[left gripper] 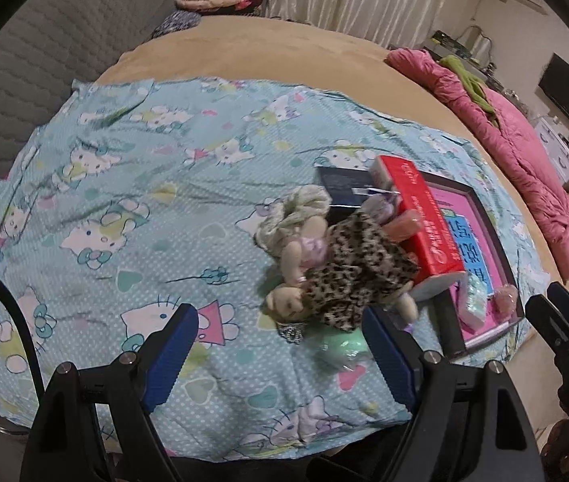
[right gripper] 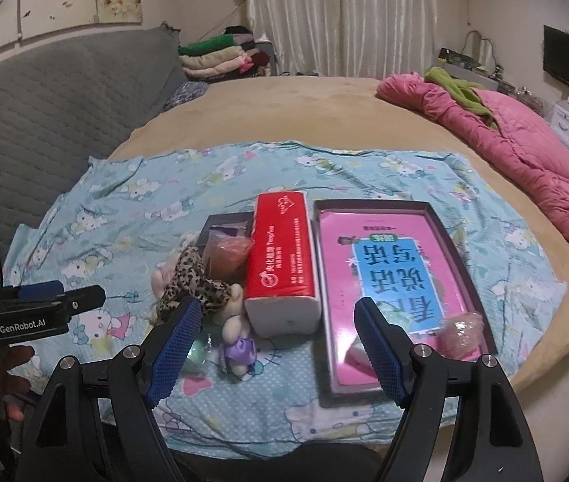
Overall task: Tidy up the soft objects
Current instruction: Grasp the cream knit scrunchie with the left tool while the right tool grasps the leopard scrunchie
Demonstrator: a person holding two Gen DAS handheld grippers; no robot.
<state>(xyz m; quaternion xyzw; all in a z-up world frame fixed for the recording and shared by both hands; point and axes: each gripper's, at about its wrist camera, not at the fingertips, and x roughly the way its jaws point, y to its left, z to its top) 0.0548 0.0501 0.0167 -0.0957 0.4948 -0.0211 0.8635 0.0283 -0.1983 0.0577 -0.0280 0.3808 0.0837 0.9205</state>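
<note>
Here, doll (left gripper: 340, 269) just beyond open left hand-held gripper (left gripper: 280, 345).

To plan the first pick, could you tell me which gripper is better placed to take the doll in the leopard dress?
Left. The left gripper is open and points at the doll; the right gripper faces the tissue pack.

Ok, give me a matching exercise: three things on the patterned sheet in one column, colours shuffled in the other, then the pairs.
Things:
1. tissue pack
2. doll's dress
3. book in the dark box

Colours:
A. leopard print
B. pink with a blue panel
C. red and white

Pairs: 1-C, 2-A, 3-B
</note>
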